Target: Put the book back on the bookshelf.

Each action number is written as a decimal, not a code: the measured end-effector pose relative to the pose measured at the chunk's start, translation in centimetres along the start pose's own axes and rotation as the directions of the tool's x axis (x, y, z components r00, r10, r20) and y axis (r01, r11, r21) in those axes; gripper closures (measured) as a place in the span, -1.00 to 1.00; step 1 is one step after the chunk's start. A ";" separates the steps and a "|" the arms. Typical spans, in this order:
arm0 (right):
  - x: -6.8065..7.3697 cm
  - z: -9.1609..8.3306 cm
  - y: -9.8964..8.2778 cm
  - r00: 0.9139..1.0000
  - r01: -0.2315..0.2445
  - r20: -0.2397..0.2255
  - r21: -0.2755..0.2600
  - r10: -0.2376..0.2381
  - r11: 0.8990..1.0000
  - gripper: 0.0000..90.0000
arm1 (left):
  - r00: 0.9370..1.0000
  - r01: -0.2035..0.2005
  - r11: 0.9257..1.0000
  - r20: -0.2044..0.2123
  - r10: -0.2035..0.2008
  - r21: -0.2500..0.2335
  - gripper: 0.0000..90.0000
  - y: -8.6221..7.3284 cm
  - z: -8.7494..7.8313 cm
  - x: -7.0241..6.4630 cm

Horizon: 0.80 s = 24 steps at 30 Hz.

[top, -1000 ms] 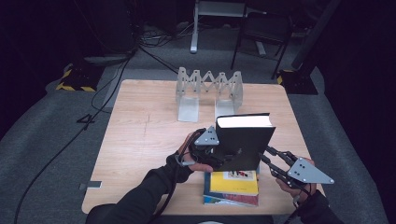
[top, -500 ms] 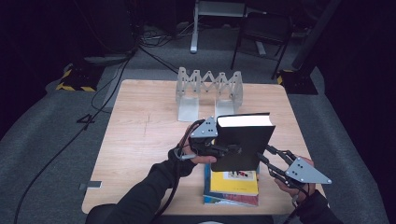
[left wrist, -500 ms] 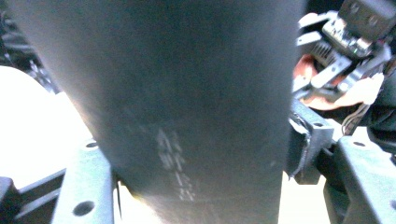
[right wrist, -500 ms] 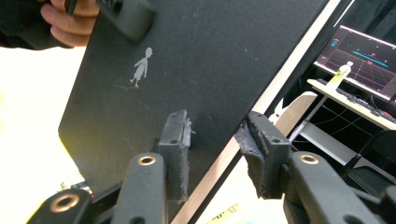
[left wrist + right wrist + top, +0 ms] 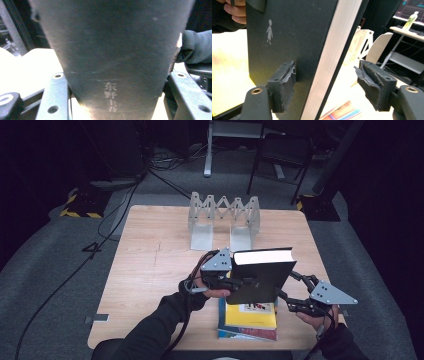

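the thick black hardcover book (image 5: 262, 277) stood upright over the table's (image 5: 150, 265) near edge, just above the stack of colourful books (image 5: 250, 320) at six o'clock of it. the left gripper (image 5: 227, 279) had been closing and now pinched its spine at nine o'clock, a little higher than a second earlier. the right gripper (image 5: 325, 87), at four o'clock, had just been opening, one pad off the page edge. judged: a handover to the left, toward the grey folding book rack (image 5: 223, 220) at twelve o'clock

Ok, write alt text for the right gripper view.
A black book stands upright between the right gripper jaws, which have just been opening: the left pad lies against its cover, the right pad stands clear of the white page edge. A white folding rack stands behind.
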State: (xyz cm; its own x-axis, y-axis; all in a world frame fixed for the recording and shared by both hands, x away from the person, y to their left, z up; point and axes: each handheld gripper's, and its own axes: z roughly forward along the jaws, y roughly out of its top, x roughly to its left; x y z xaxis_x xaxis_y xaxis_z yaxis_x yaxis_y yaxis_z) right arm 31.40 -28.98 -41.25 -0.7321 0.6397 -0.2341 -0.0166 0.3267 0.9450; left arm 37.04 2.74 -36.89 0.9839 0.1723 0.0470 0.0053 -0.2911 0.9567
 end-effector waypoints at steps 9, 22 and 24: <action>0.6 0.7 0.2 0.999 0.011 -0.032 0.017 -0.011 1.000 -0.25 | 0.999 0.020 0.999 -0.025 -0.021 -0.029 0.00 -0.1 0.5 -0.5; 0.7 0.8 0.1 0.999 0.004 -0.035 0.017 -0.004 1.000 -0.28 | 0.998 0.045 0.998 -0.036 -0.047 -0.054 -0.15 0.4 1.5 -0.5; 0.7 0.8 0.1 0.999 0.005 -0.035 0.017 -0.004 1.000 -0.28 | 0.999 0.045 0.997 -0.027 -0.047 -0.065 -0.14 0.7 1.5 -0.3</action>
State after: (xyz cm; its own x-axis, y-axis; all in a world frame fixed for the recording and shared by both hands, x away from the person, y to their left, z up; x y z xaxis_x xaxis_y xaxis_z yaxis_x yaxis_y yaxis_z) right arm 31.42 -27.95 -41.46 -0.7555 0.6134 -0.2301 -0.0086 0.3419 0.9397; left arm 36.99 1.09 -36.67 0.9773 0.2116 0.0096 0.0382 -0.2209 0.9745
